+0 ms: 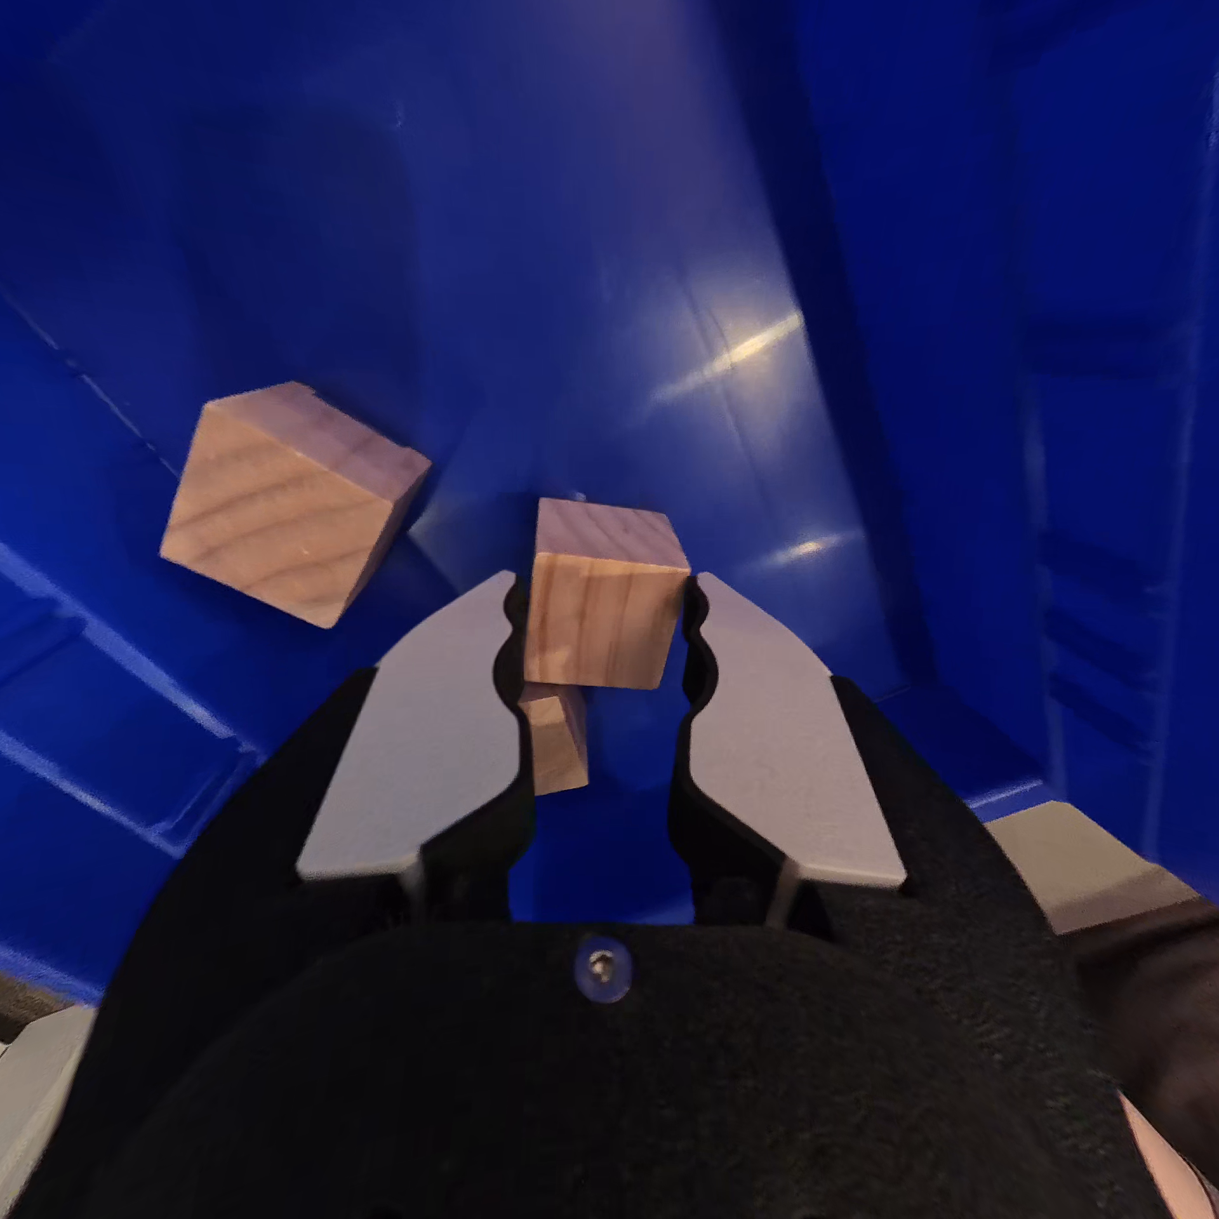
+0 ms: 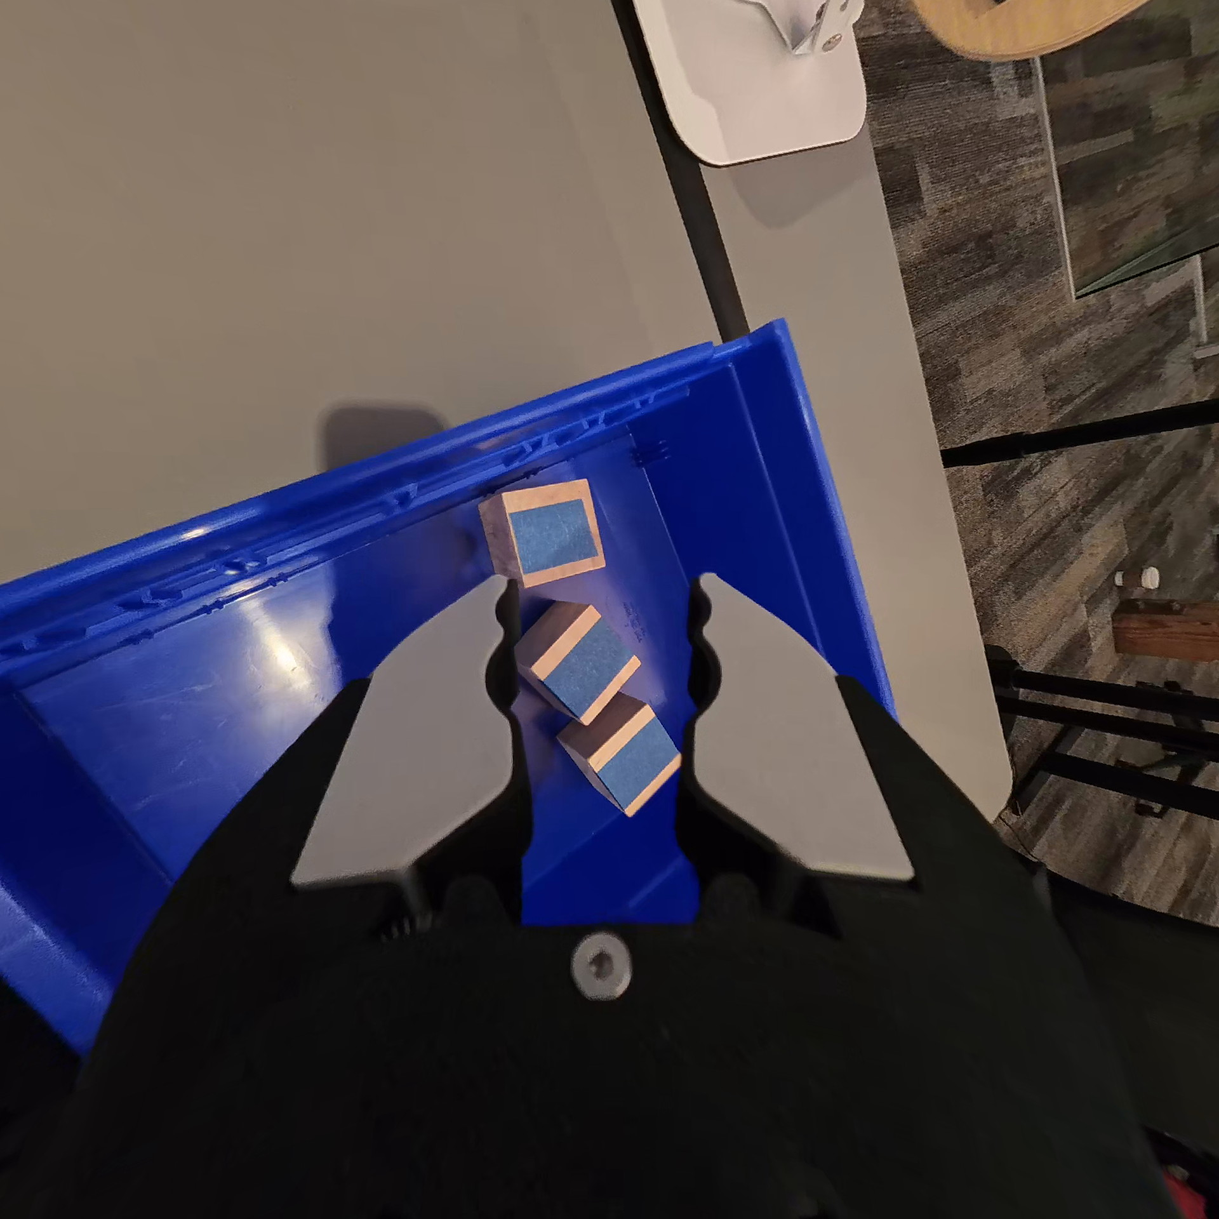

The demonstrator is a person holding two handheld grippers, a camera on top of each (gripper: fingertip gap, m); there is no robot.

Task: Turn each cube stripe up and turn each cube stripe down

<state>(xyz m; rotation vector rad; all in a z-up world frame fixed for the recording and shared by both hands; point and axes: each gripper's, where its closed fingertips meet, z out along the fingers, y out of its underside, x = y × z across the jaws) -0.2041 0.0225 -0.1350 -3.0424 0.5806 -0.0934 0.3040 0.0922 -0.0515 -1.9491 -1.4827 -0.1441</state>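
The left gripper [image 1: 601, 580] is inside a blue bin [image 1: 659, 231], its two fingers set a cube's width apart with a plain wooden cube [image 1: 603, 607] between the tips. The left fingertip touches the cube's side; a thin dark gap shows at the right one, so whether the cube is truly clamped cannot be told. No stripe shows on its visible faces. Just below it, a second wooden cube [image 1: 554, 739] is half hidden behind the left finger, with only a narrow slice in view. Farther left, near the bin's ribbed wall, a third plain cube [image 1: 277, 508] lies tilted on the blue floor, apart from the others. At the lower right edge of this view, something pale and a dark shape are cut off and blurred.

The right gripper [image 2: 601, 580] hangs above another part of the bin, fingers wide apart and holding nothing. Between them, seen from above, three cubes lie in a line toward the bin's far corner, each with its blue stripe upward: the nearest cube [image 2: 623, 758], the middle cube [image 2: 580, 663] touching it, and the far cube [image 2: 547, 534] against the far wall. Small moulded lettering on the bin floor beside the middle one is too fine to make out. Beyond the bin's rim [image 2: 369, 462] lies a grey table [image 2: 297, 198], with a white object [image 2: 758, 72] cut off at the top edge.
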